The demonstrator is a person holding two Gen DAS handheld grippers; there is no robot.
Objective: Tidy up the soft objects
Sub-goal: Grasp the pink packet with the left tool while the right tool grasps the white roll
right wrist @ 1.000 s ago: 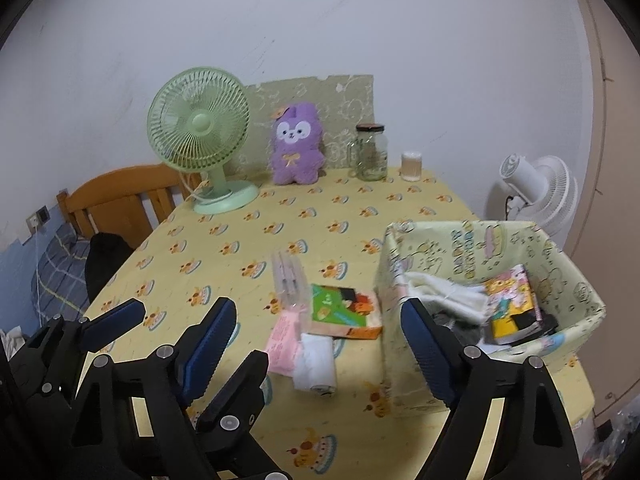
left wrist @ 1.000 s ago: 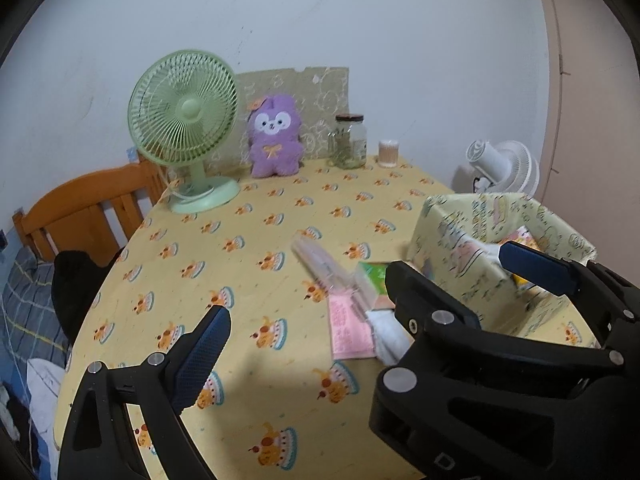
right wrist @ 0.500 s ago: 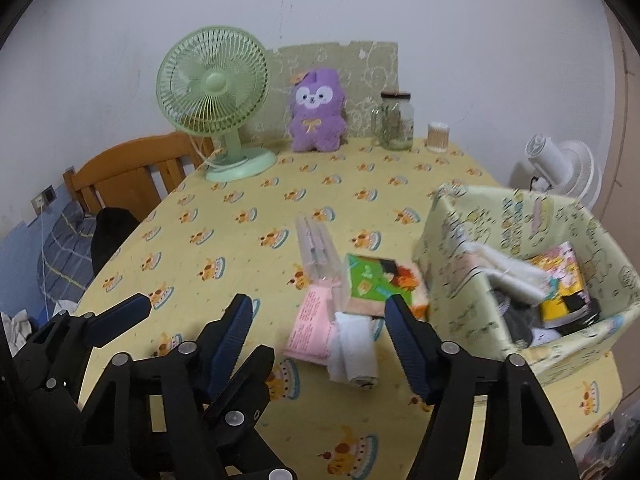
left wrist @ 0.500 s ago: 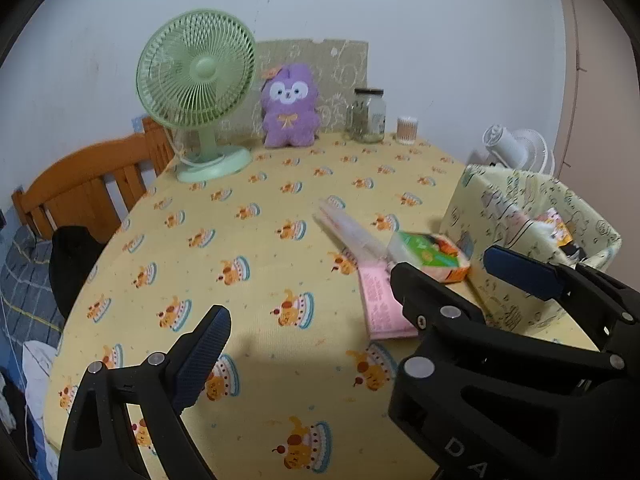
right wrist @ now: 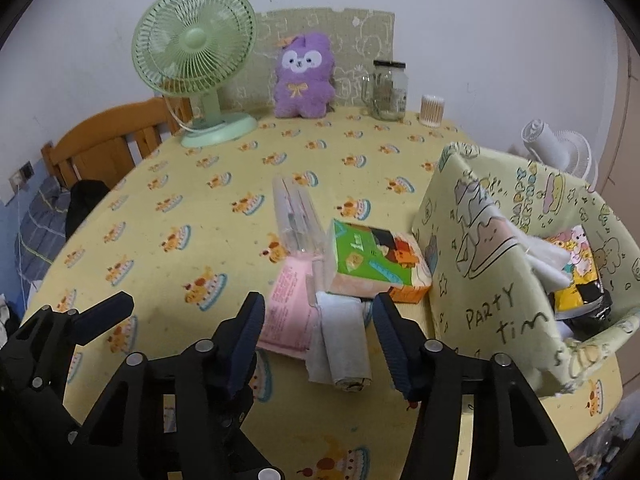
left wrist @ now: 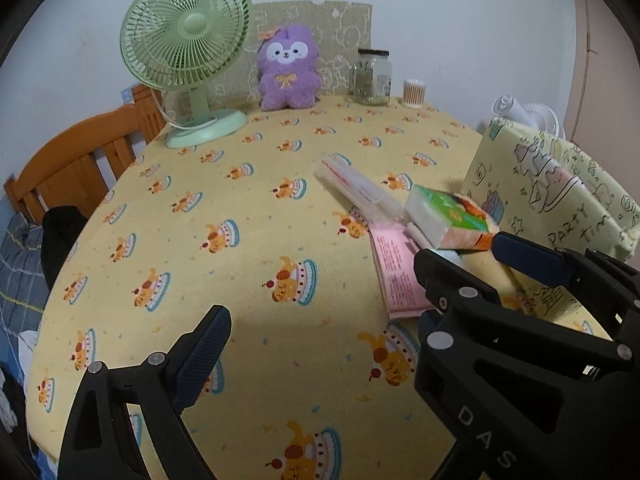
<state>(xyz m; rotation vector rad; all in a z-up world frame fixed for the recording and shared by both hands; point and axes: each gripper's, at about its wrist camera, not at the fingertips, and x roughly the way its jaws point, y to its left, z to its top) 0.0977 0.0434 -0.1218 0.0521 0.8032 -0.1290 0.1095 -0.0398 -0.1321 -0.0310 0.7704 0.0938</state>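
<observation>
Your desk (right wrist: 160, 208) wears a matt, finely ribbed cloth, and the rolled white towel (right wrist: 344, 344) looks soft and napped. The purple plush (right wrist: 304, 76) is fuzzy; the jar (right wrist: 388, 90) is glossy glass.

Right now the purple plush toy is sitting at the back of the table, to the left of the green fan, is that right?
Not quite. The purple plush toy does sit at the back of the table, but to the right of the green fan, between it and the glass jar. The right wrist view shows this.
</observation>
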